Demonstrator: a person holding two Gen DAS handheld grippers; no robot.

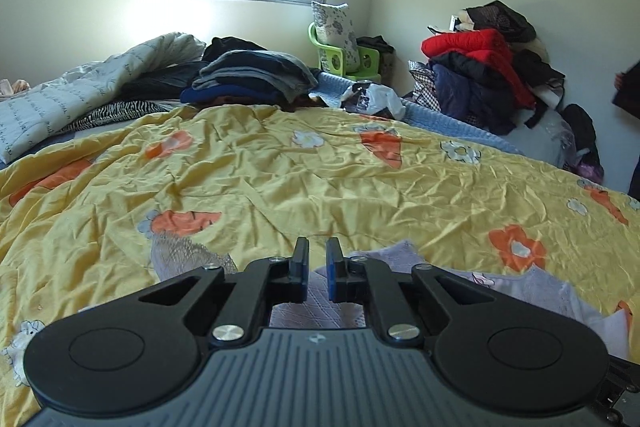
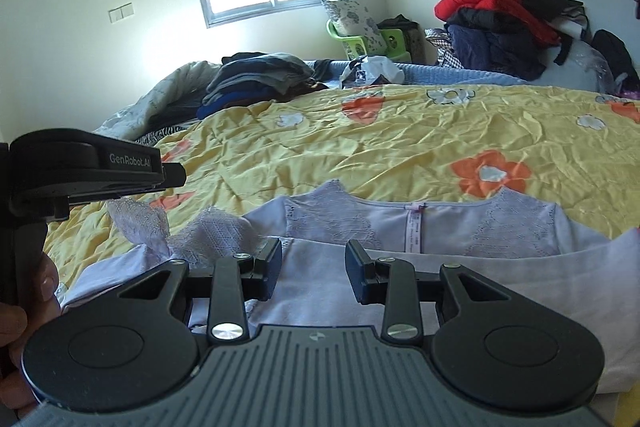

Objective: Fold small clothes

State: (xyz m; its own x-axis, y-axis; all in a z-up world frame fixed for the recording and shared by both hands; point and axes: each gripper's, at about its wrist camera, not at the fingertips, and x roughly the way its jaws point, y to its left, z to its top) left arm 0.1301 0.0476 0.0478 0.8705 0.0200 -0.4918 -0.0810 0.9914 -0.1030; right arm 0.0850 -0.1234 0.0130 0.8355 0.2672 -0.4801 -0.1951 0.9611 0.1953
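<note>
My right view gives me the whole top (image 2: 400, 279): pale lilac with lace shoulders, lying flat on the near edge of the yellow quilt (image 2: 360, 147), neckline and label toward the far side. My left view catches only a strip of it beyond the fingers. The left gripper (image 1: 318, 269) has its jaws drawn nearly together with nothing visibly between them; from the right view I see it side-on at the left, above a lace sleeve (image 2: 140, 219), a hand (image 2: 24, 323) on its handle. The right gripper (image 2: 314, 269) stands partly open over the top's body, gripping nothing. At the far edge sits a stack of folded dark clothes (image 1: 252, 75). Past the far right corner, a green chair (image 1: 352, 61) holds a floral pillow (image 1: 334, 27), and a heap of jackets (image 1: 480, 75) leans against the wall.
</note>
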